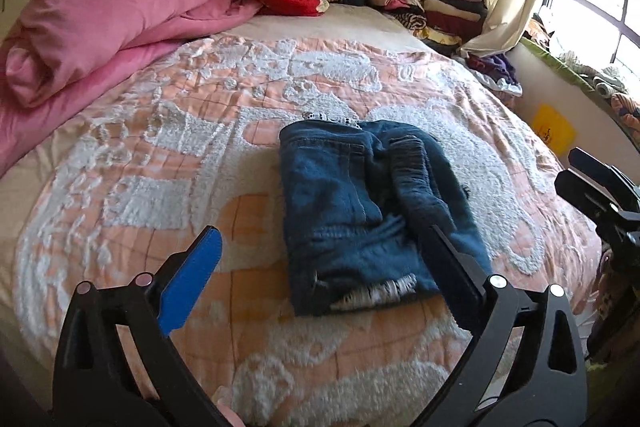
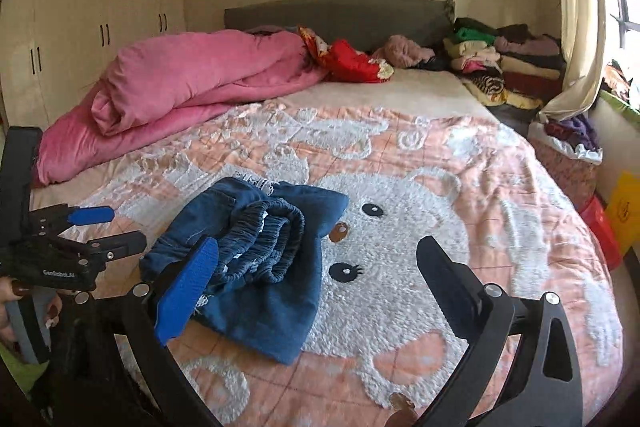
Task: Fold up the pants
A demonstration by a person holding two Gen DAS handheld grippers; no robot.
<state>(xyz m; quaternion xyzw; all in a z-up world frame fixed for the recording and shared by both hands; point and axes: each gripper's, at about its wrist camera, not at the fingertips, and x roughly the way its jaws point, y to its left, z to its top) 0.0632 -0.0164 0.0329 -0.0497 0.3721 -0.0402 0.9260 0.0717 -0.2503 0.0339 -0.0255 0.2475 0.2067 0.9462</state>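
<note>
Two grippers, left gripper (image 1: 324, 255) and right gripper (image 2: 320, 267), fingers spread wide, empty, one folded pants (image 1: 360, 211) on bedspread (image 1: 160, 155).

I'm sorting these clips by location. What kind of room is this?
A home bedroom, most likely: a bed with a grey headboard, a rolled pink duvet, and built-in wardrobes along the wall.

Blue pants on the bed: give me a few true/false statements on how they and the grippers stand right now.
1. The blue pants lie folded on the bedspread. True.
2. The left gripper is clamped on the pants. False: it is open and holds nothing.
3. The right gripper is open. True.
4. The pink duvet covers the pants. False: it lies apart, near the headboard.
</note>
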